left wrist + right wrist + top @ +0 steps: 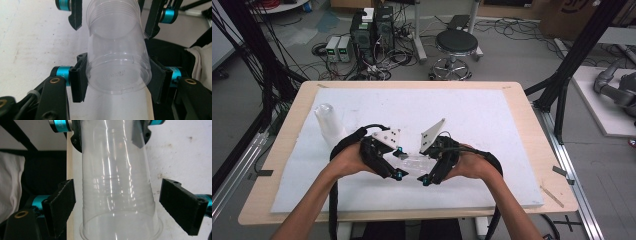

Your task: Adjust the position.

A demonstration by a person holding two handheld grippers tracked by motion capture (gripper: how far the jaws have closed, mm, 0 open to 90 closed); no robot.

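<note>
The clear cup [412, 162] lies horizontal above the desk [277, 150], long axis running between the tools, base toward the left tool [117, 75] and rim toward the right tool [120, 205]. Left tool clamps the base. Right tool stands wide around the rim end, jaws apart from it. The cup is empty. Another clear cup stack [328, 122] stands left of it.

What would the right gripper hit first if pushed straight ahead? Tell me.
The clear plastic cup already lies between the right gripper's open jaws, so it would slide along that. Beyond, the first solid thing looks to be the left gripper, clamped on the cup's far end; depth is uncertain.
</note>
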